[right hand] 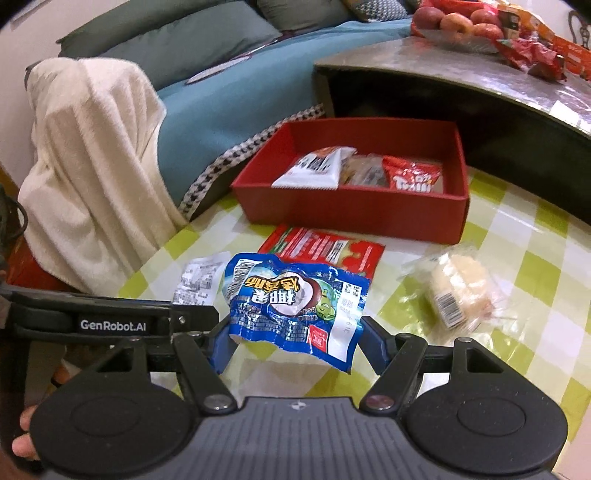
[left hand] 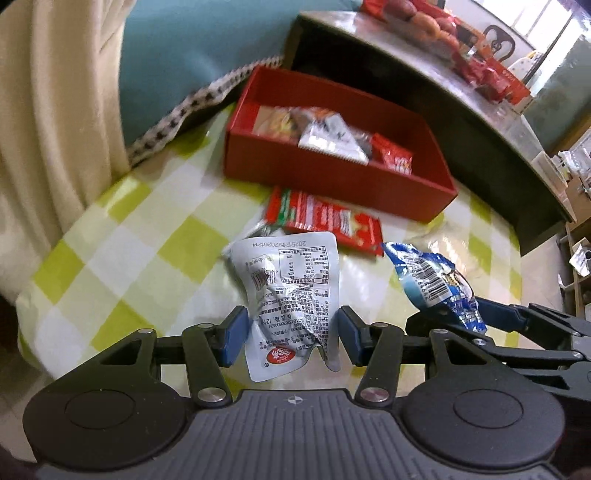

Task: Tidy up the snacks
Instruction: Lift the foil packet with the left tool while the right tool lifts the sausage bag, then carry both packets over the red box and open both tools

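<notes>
A red box [left hand: 332, 184] [right hand: 354, 212] with several snack packets in it stands on the green-checked tablecloth. My left gripper [left hand: 291, 338] is shut on a silver-white packet [left hand: 291, 280], held above the cloth; the packet also shows in the right wrist view [right hand: 197, 282]. My right gripper [right hand: 293, 347] is shut on a blue packet [right hand: 295, 302] [left hand: 436, 280], just right of the left one. A red flat packet [left hand: 325, 218] [right hand: 325, 247] lies in front of the box. A clear-wrapped pale cake [right hand: 458, 284] lies to the right.
A low dark table [right hand: 461, 70] with a fruit bowl [right hand: 458, 26] and red wrappers stands behind the box. A teal sofa [right hand: 236, 99] with a cream blanket [right hand: 92, 155] is on the left. The cloth's edge falls off at the left.
</notes>
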`<state>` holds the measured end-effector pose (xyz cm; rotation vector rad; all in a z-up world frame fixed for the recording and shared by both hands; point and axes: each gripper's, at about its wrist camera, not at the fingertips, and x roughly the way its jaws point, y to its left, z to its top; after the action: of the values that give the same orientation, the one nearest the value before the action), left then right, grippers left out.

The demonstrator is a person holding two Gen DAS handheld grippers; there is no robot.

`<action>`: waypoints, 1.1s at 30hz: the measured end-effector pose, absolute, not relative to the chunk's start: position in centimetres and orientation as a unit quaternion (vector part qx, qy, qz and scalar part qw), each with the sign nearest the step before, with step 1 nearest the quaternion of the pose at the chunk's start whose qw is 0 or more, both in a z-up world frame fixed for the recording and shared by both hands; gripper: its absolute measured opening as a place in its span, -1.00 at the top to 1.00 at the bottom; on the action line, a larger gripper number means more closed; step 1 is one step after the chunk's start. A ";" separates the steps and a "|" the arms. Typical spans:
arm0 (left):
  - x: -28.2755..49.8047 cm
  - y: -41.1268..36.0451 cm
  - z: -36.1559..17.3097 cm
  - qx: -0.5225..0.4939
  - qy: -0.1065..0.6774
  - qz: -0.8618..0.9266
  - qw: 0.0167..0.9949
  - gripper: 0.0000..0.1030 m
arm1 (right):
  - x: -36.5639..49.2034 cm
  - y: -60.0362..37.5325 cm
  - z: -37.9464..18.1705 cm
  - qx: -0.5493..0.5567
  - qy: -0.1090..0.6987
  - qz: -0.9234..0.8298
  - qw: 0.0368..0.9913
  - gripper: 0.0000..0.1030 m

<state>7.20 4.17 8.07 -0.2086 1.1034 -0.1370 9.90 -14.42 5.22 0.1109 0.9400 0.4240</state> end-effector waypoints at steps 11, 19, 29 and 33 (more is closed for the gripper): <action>10.9 3.4 9.8 -0.104 0.494 -0.060 0.861 -0.18 | 13.2 -15.8 6.5 0.066 0.427 0.181 0.883 -0.41; 14.5 3.1 10.5 -0.113 0.478 -0.055 0.869 -0.19 | 16.5 -16.9 6.9 0.075 0.416 0.168 0.891 -0.41; 18.7 2.1 9.9 -0.109 0.474 -0.052 0.872 -0.19 | 20.6 -16.7 7.1 0.074 0.409 0.163 0.895 -0.41; 20.5 1.6 9.7 -0.102 0.471 -0.048 0.875 -0.19 | 22.1 -16.9 6.8 0.077 0.410 0.158 0.895 -0.41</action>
<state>20.52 1.59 9.72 -0.2132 0.9834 -0.0995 22.12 -16.86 6.83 0.1592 0.8495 0.3286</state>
